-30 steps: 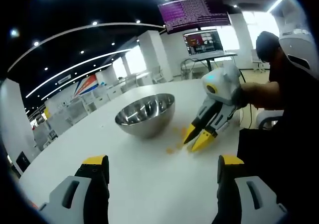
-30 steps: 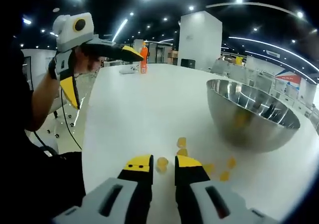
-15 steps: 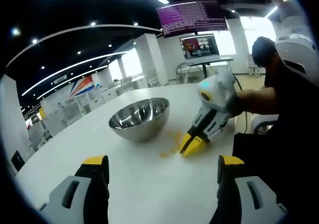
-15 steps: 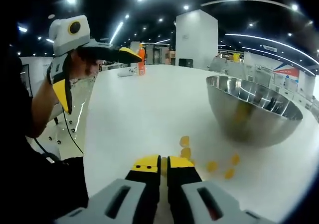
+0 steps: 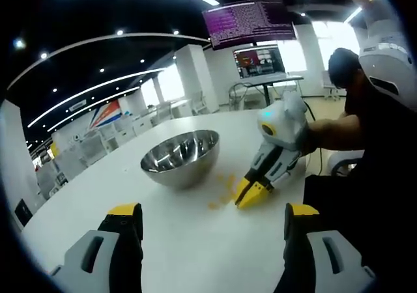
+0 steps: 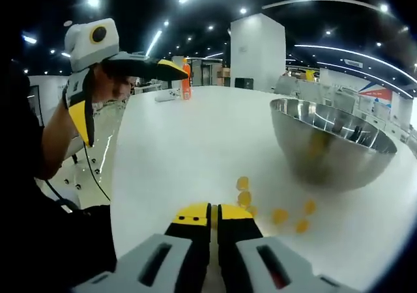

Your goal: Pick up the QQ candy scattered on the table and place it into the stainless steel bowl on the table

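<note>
The stainless steel bowl (image 5: 179,156) (image 6: 332,151) stands on the white table (image 5: 195,241). Several yellow QQ candies (image 6: 279,215) (image 5: 221,195) lie scattered beside it. My right gripper (image 6: 214,215) is low over the table, shut on a QQ candy that shows as a thin yellow sliver between the yellow tips. In the left gripper view the right gripper (image 5: 253,193) points down at the candies, tips together. My left gripper (image 5: 210,220) hovers open and holds nothing, well back from the bowl. One of its fingers (image 6: 153,65) shows at upper left, above the table.
An orange bottle (image 6: 187,84) stands at the table's far end. A person in dark clothes (image 5: 371,143) sits at the table's edge, holding both grippers. Monitors (image 5: 264,55) and desks fill the room behind. Bare table surface (image 6: 189,143) stretches left of the bowl.
My right gripper's jaws have shut on the candy that lay between them. The left gripper stays open, and its view has shifted slightly.
</note>
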`<state>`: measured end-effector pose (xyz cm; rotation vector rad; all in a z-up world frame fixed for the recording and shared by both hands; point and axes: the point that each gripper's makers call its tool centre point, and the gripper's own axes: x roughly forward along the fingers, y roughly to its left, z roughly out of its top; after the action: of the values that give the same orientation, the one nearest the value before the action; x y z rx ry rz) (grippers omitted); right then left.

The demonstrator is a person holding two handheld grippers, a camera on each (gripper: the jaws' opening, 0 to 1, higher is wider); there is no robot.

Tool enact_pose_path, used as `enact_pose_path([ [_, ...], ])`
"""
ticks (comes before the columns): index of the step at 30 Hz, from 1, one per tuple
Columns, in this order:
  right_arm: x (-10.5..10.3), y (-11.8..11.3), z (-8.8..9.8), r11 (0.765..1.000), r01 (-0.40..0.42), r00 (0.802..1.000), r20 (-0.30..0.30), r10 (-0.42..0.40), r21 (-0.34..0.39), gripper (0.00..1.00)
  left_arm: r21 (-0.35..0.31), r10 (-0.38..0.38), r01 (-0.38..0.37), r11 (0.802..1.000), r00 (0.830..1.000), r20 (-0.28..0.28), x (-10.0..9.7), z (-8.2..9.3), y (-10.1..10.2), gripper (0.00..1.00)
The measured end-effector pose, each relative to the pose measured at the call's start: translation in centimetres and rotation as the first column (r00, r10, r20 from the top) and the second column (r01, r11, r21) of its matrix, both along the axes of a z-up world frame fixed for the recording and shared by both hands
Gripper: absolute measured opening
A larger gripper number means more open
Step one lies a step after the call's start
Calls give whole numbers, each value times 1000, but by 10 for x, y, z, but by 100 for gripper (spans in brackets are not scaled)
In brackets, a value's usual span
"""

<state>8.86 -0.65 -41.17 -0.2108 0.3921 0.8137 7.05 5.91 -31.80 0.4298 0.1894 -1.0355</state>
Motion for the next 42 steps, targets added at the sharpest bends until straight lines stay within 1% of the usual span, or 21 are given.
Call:
enact_pose_path([
  [6, 0, 2, 1, 999, -19, 999, 27, 20, -30, 1, 7, 4, -4, 1000, 1000, -7, -1, -3, 1, 90],
  [15, -2, 2, 2, 999, -24, 999, 27, 25, -23, 0, 8, 6, -5, 1000, 1000, -6, -1, -2, 2, 90],
  [19, -3, 1, 3, 1000, -14, 1000, 16, 14, -18, 0, 11, 5, -5, 1000, 1000, -5, -2, -3, 1, 90],
  [20, -5, 1, 4, 1000, -18, 1000, 8, 18, -22, 0, 12, 5, -5, 1000, 1000, -5, -2, -3, 1, 90],
  [21, -9, 2, 6, 1000, -25, 1000, -13, 25, -12, 0, 12, 6, -6, 1000, 1000, -5, -2, -3, 2, 90],
  [22, -11, 3, 10, 999, -35, 999, -18, 35, 3, 0, 11, 8, -8, 1000, 1000, -4, -1, -2, 2, 90],
  [25, -15, -1, 25, 999, -34, 999, -11, 34, 30, 0, 8, 9, -9, 1000, 1000, -1, -2, -1, 4, 90],
  [27, -16, -3, 40, 998, -34, 999, 21, 33, 47, 0, 4, 9, -9, 1000, 1000, 0, -1, 0, 4, 90],
  [29, -20, -6, 59, 997, -46, 998, 56, 43, 57, 1, 0, 11, -11, 1000, 1000, 0, 0, 0, 4, 90],
  [30, -22, -7, 71, 996, -52, 996, 79, 47, 70, 1, -1, 13, -13, 1000, 1000, -1, 0, 0, 5, 90],
  [33, -29, -12, 104, 992, -59, 991, 123, 45, 111, 1, -4, 14, -14, 1000, 1000, 1, 1, 2, 5, 90],
  [35, -33, -16, 125, 990, -66, 986, 158, 46, 125, 1, -5, 10, -10, 1000, 1000, 1, 1, 2, 4, 90],
  [37, -35, -19, 149, 987, -75, 976, 212, 45, 138, 1, -4, 9, -9, 1000, 1000, 3, 1, 2, 3, 90],
  [38, -36, -20, 155, 987, -77, 974, 220, 44, 144, 1, -2, 8, -8, 1000, 1000, 2, 1, 2, 2, 90],
  [39, -36, -23, 166, 986, -76, 972, 234, 39, 151, 1, 0, 6, -6, 1000, 1000, 3, 1, 2, 1, 90],
  [40, -35, -24, 171, 986, -74, 969, 244, 35, 152, 1, 1, 5, -5, 1000, 1000, 4, 1, 2, 0, 90],
  [42, -29, -31, 186, 989, -56, 954, 298, 13, 137, 1, -1, 2, -2, 1000, 1000, 5, 0, 3, -1, 90],
])
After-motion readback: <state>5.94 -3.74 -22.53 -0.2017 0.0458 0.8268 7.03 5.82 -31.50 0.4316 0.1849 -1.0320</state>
